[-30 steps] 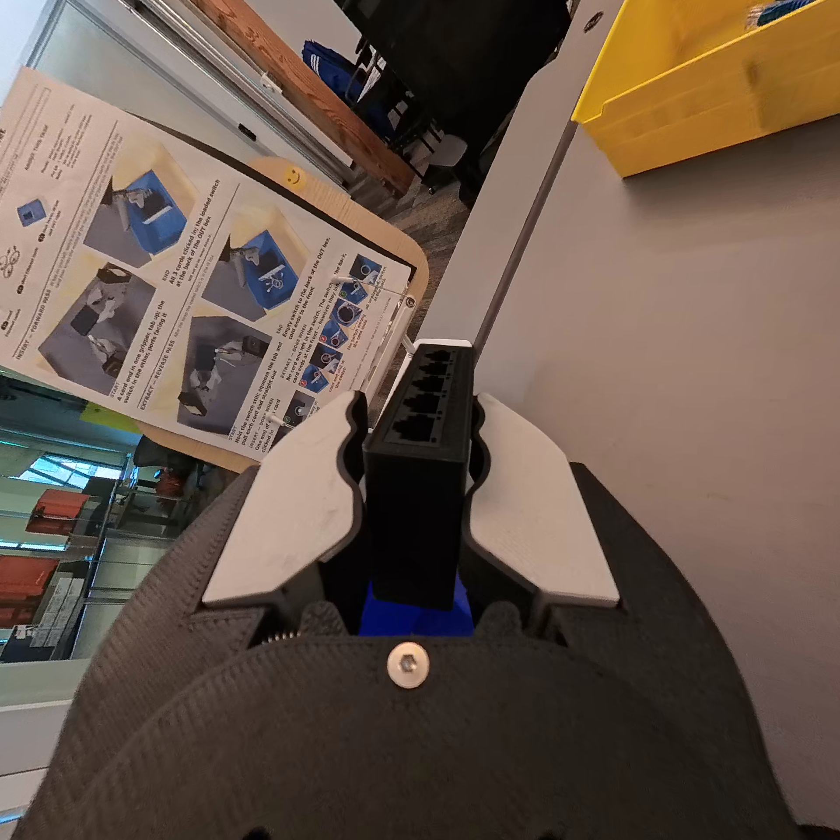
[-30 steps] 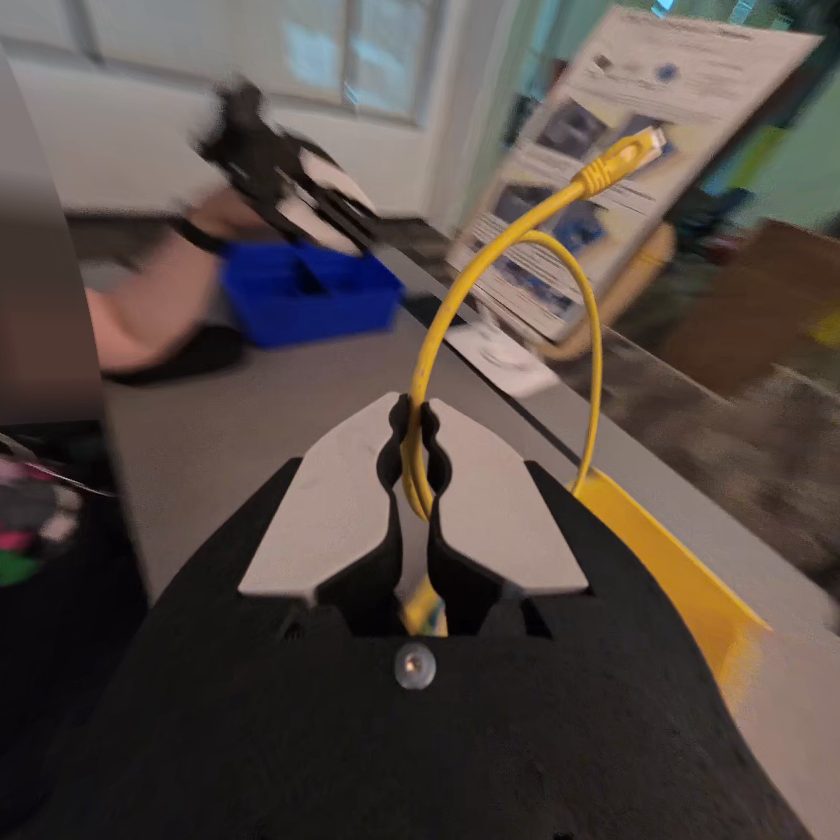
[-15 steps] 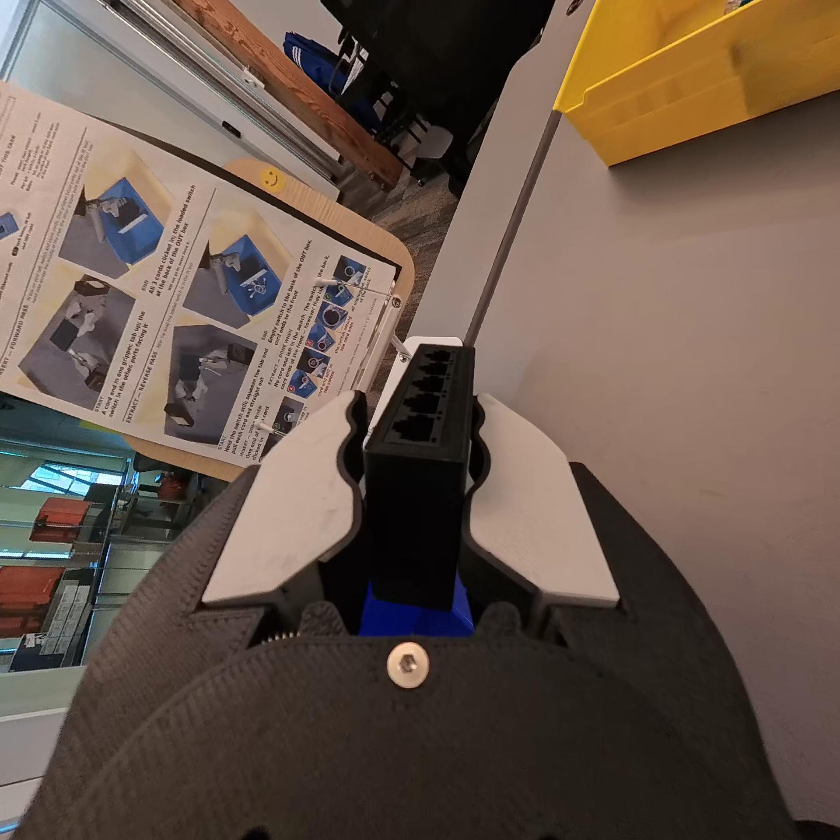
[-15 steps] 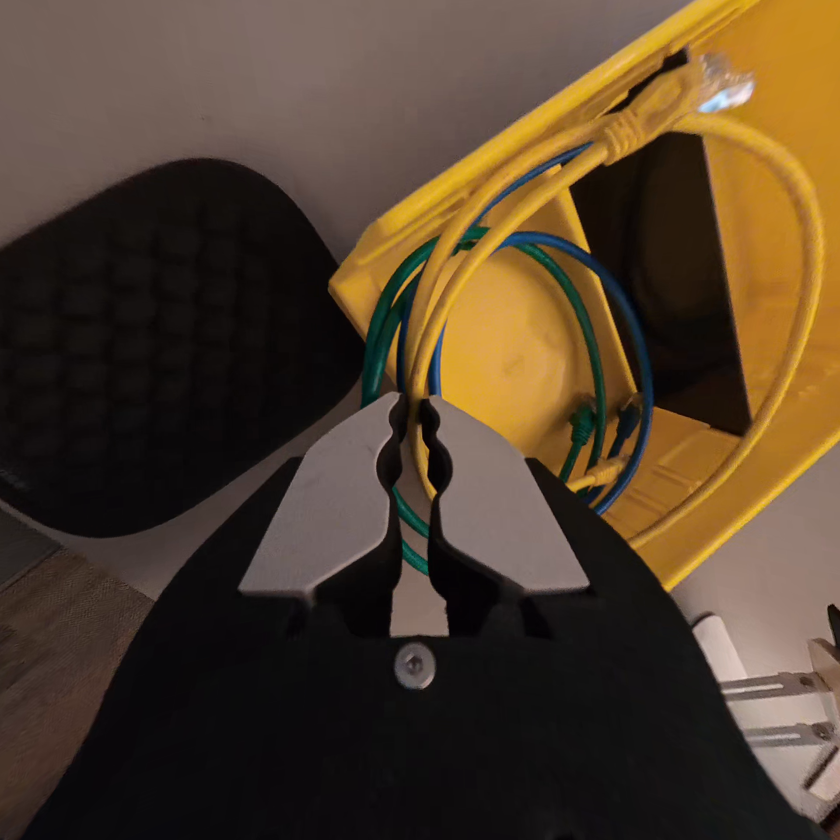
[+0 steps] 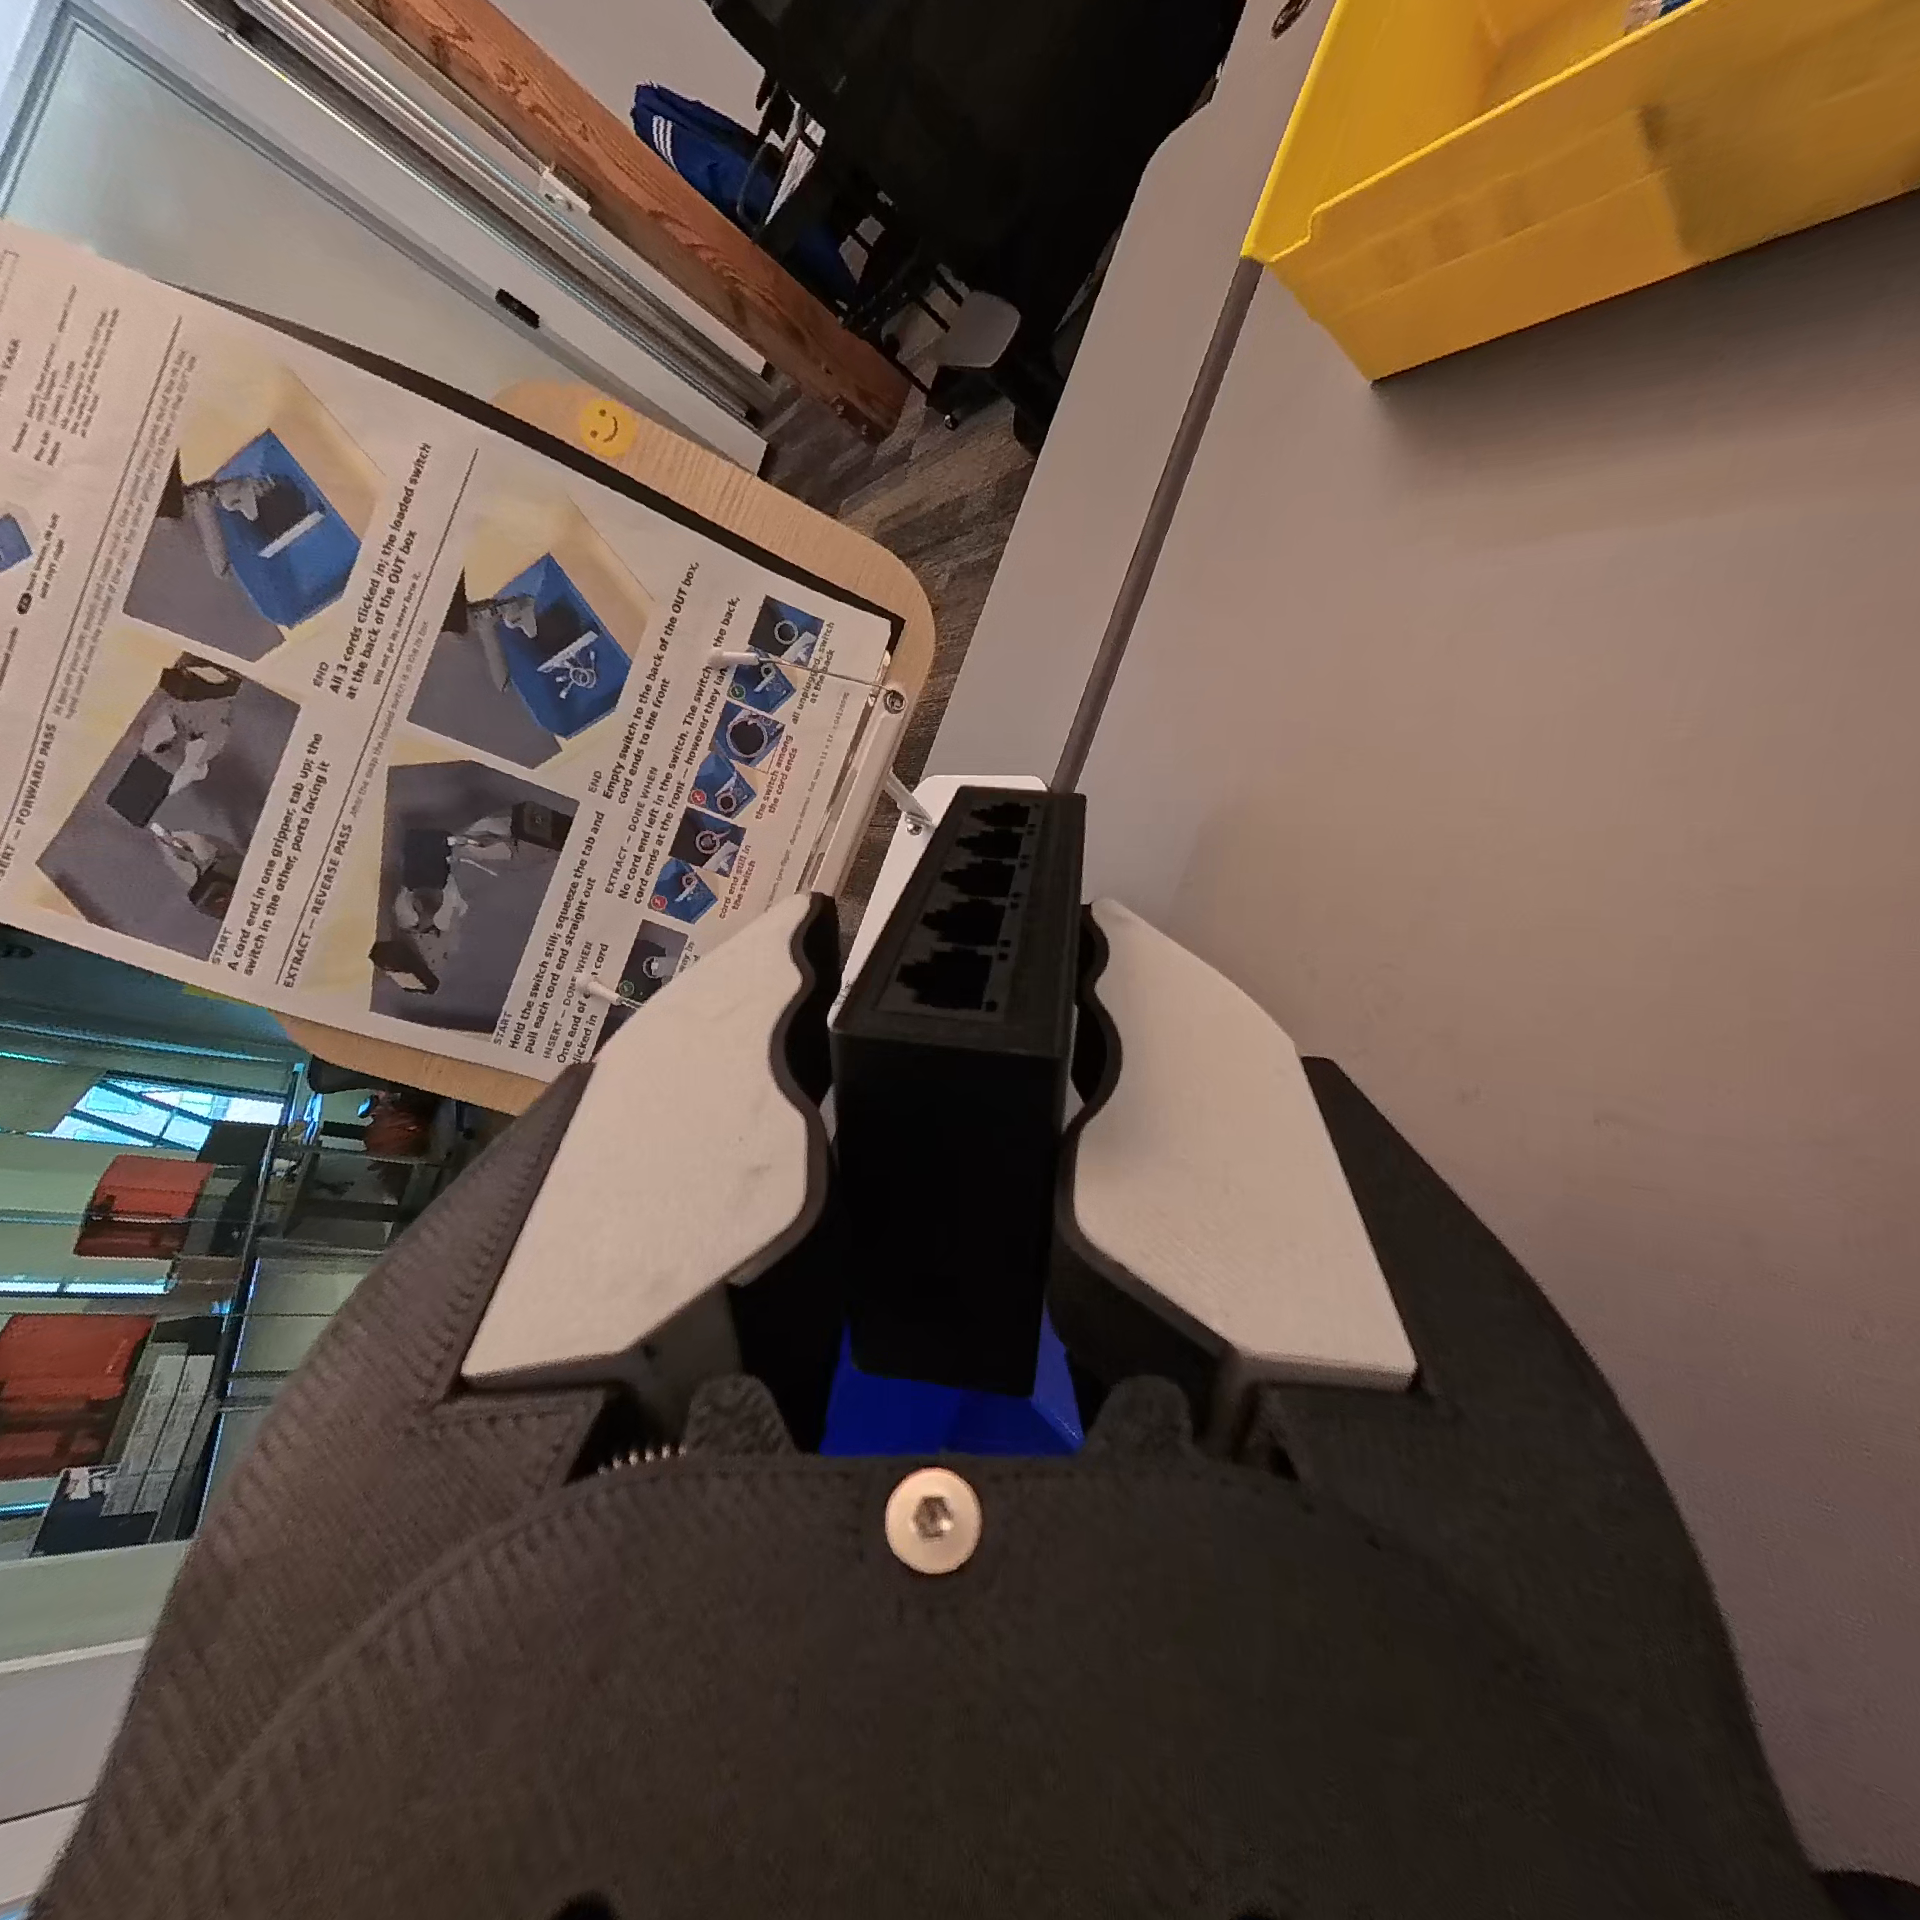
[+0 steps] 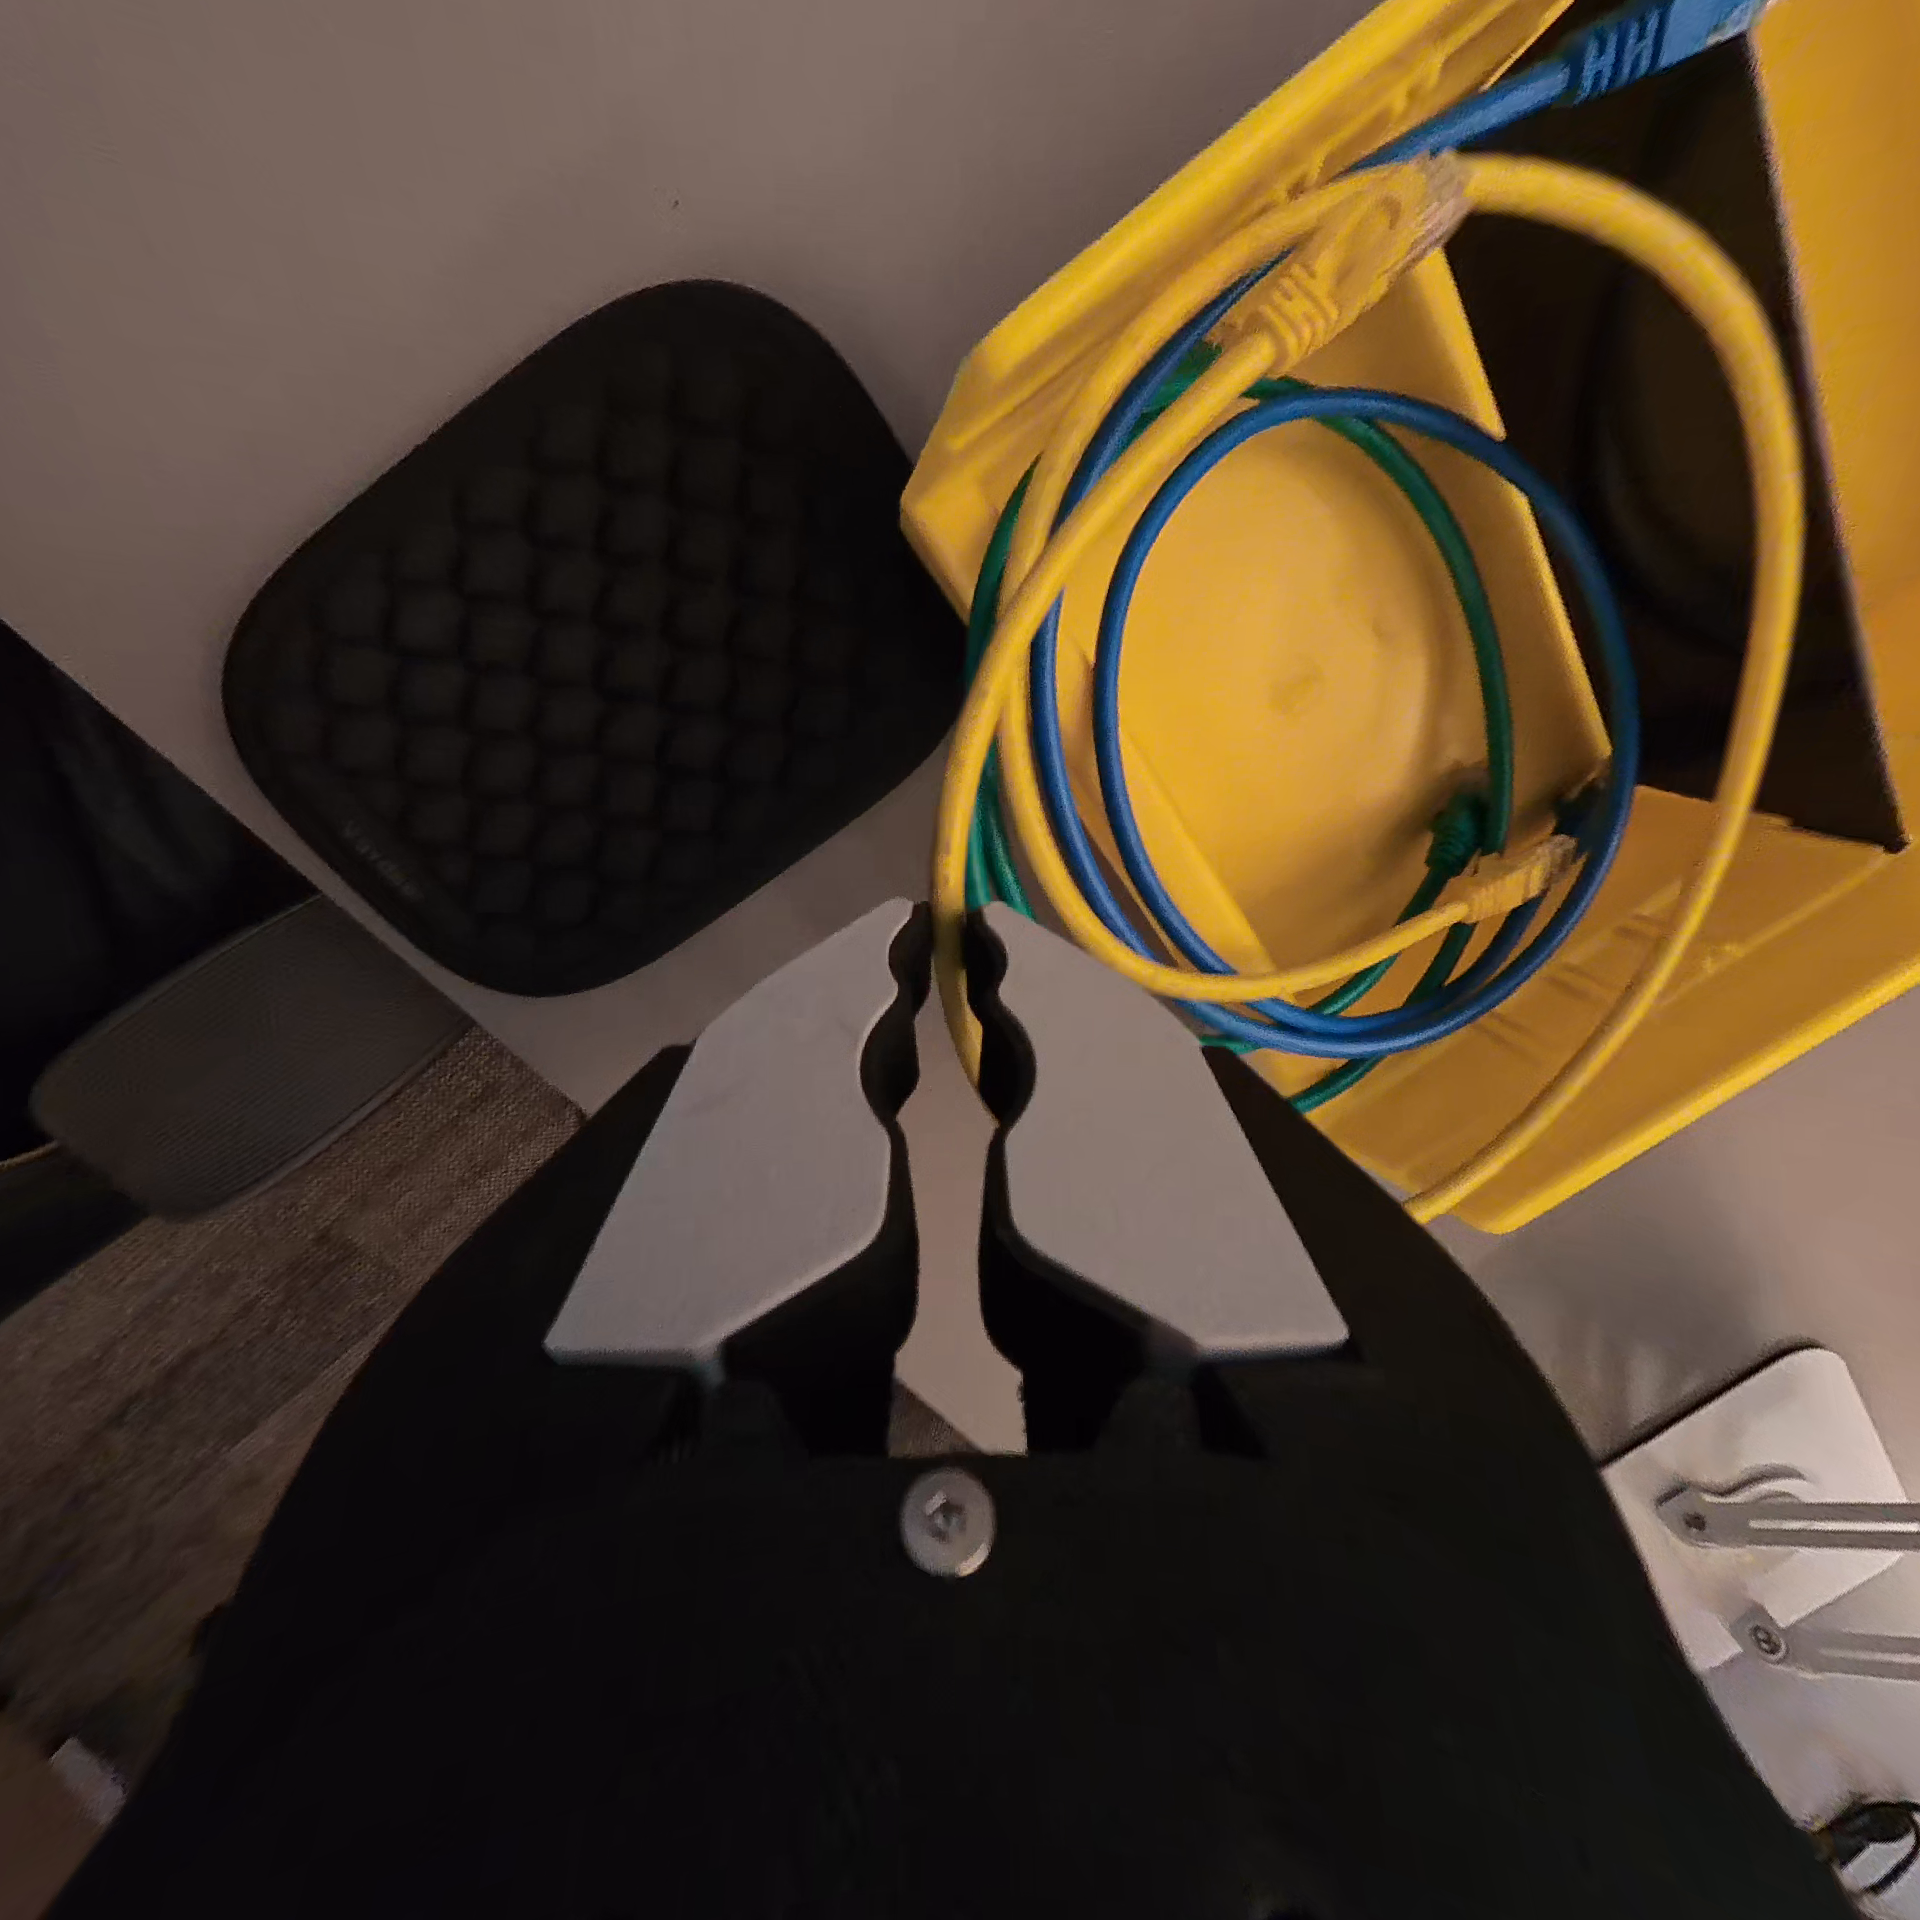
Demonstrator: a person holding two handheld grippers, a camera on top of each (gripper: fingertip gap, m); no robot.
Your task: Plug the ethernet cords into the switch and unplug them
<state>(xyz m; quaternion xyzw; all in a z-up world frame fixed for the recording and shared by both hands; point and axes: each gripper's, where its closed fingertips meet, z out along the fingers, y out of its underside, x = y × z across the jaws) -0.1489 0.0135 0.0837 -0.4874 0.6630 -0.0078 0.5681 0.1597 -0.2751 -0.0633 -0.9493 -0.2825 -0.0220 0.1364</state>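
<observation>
My left gripper [image 5: 951, 925] is shut on the black switch [image 5: 961, 997], held on edge with its row of empty ports facing up and forward. My right gripper [image 6: 948, 920] is shut on a yellow ethernet cord [image 6: 1039, 582] and points down over the yellow bin [image 6: 1714, 1049]. The cord loops from the jaws across the bin; one yellow plug [image 6: 1340, 270] hangs near the bin's upper rim, the other [image 6: 1517, 873] lies low in the bin. A blue cord [image 6: 1361, 416] and a green cord [image 6: 1475, 582] lie coiled in the bin.
The grey table [image 5: 1558, 935] spreads to the right in the left wrist view, with the yellow bin [image 5: 1538, 197] at its far corner. An instruction poster [image 5: 343, 707] on a board stands left. A black cushion [image 6: 561, 644] and a white stand base [image 6: 1808, 1527] lie near the bin. About 45 centimetres separates my left fingertips from my right.
My right gripper swung from facing the room to pointing down over the yellow bin, carrying the yellow cord, then moved a little closer. The left gripper barely shifted, still holding the switch.
</observation>
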